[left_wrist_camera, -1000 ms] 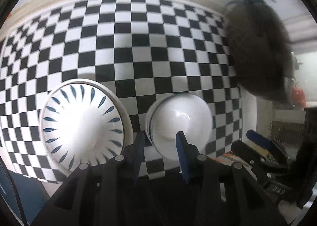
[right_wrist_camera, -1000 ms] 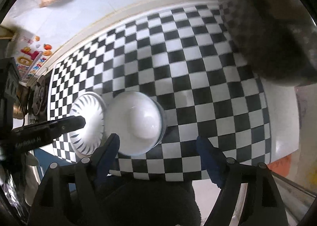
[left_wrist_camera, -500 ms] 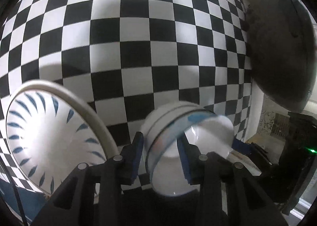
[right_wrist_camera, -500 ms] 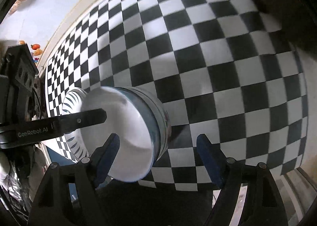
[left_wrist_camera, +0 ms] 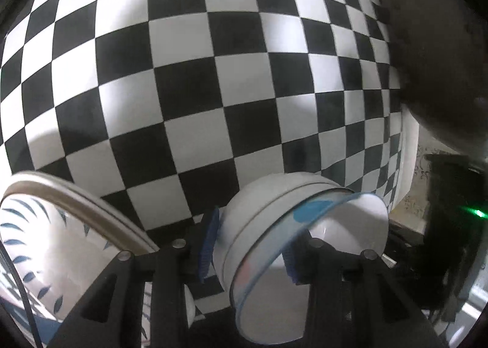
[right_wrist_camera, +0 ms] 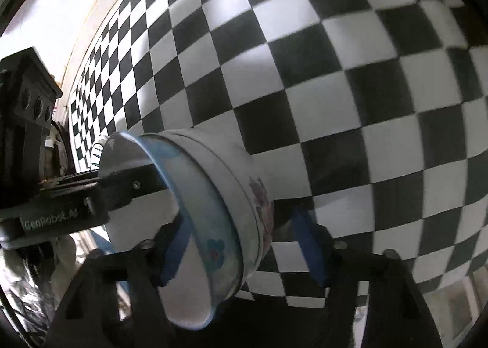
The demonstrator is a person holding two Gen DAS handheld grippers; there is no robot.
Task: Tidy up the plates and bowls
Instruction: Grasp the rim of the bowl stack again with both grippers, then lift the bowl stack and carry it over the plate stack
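A white bowl point(left_wrist_camera: 262, 219) with a blue rim and a flower print point(right_wrist_camera: 241, 183) is tipped up on its side over the checkered cloth. My left gripper point(left_wrist_camera: 248, 244) straddles its wall, one blue pad outside and one inside. It grips the bowl while its jaws ease open. My right gripper point(right_wrist_camera: 241, 244) straddles the opposite wall and its jaws are closing; a gap still shows beside the outer pad point(right_wrist_camera: 308, 247). A white plate with blue petal marks point(left_wrist_camera: 45, 241) lies at the lower left, just beside the left gripper.
The black-and-white checkered tablecloth point(left_wrist_camera: 213, 73) fills most of both views. A large dark rounded object point(left_wrist_camera: 442, 58) stands at the table's right edge. In the right wrist view, the left gripper's black body point(right_wrist_camera: 45, 216) crosses from the left.
Both grippers came down onto the bowl. It went from lying flat to tipped on its side in the left gripper. The right gripper's fingers narrowed around its other wall.
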